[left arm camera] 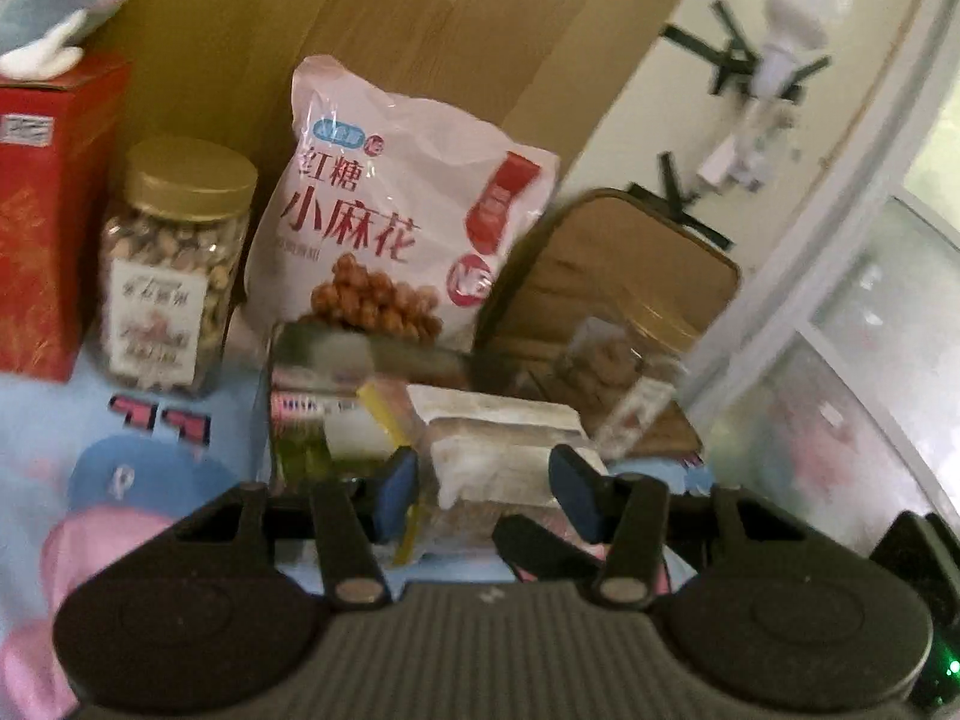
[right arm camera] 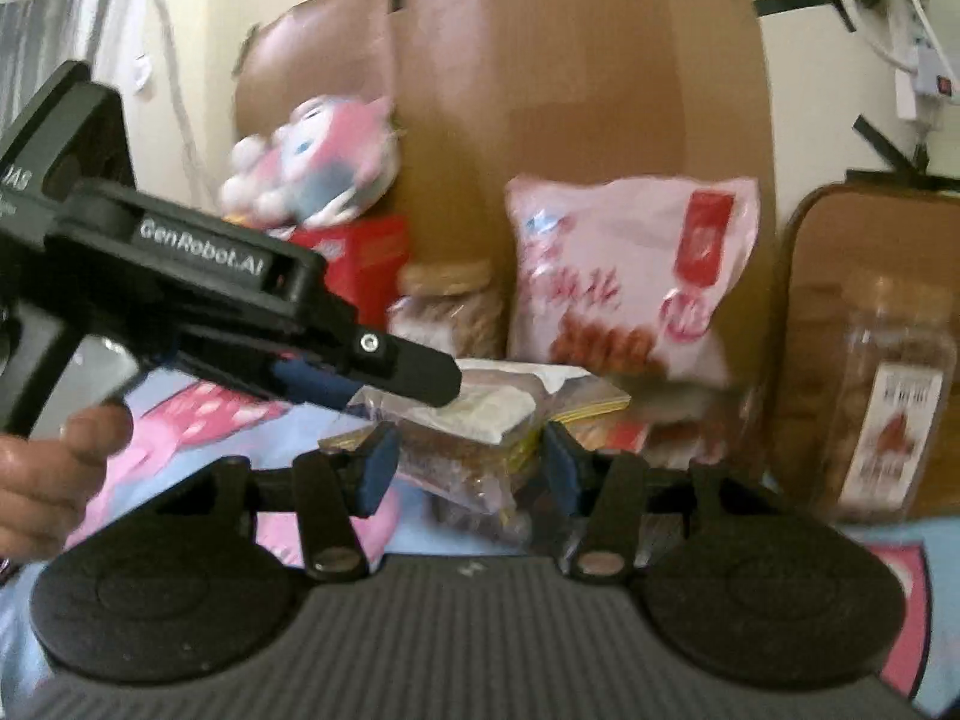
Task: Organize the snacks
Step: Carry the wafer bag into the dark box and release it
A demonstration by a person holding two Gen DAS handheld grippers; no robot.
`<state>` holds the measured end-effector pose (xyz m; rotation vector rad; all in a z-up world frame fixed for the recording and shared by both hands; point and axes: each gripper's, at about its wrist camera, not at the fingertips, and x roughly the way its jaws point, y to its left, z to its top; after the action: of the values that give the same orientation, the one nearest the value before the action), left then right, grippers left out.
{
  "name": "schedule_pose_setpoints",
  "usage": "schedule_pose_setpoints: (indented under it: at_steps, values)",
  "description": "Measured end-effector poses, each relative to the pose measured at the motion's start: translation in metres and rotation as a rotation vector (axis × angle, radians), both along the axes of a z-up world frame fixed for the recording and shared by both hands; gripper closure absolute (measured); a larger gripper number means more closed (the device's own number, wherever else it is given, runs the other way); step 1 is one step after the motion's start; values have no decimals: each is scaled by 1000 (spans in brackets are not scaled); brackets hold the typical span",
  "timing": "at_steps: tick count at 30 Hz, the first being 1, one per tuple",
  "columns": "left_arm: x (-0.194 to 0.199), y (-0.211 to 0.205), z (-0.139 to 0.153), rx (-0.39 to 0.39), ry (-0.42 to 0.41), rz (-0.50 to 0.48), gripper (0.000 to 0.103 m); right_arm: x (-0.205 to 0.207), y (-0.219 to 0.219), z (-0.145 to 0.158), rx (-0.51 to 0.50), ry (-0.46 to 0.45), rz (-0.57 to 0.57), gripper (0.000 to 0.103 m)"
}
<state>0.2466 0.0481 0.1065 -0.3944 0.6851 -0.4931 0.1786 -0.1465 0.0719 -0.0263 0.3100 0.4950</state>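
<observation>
Snack pile before the tall pink-white twisted-dough snack bag (left arm camera: 384,210)
Left gripper (left arm camera: 489,495) and right gripper (right arm camera: 471,468), jaws part open, holding nothing, flank the clear zip bags of snacks (right arm camera: 474,450) lying just before that bag

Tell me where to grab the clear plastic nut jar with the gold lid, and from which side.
Grip the clear plastic nut jar with the gold lid across its body below the lid, coming level from the front. It stands upright, and a red box crowds its left, so the front face is probably the freest.
</observation>
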Motion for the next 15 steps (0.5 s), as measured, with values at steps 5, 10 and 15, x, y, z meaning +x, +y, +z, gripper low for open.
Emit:
schedule_pose_setpoints:
  at_steps: [5, 10, 15]
  values:
    - [31, -12, -19, 50, 46, 71, 54, 50, -15, -9, -45, 3, -180, 51]
    - [6, 8, -28, 11, 34, 59, 54, 31, -46, -16, 43, 11, -241, 51]
    - [-40, 29, -32, -24, 9, 26, 54, -15, -60, -29, 102, 33, -187, 51]
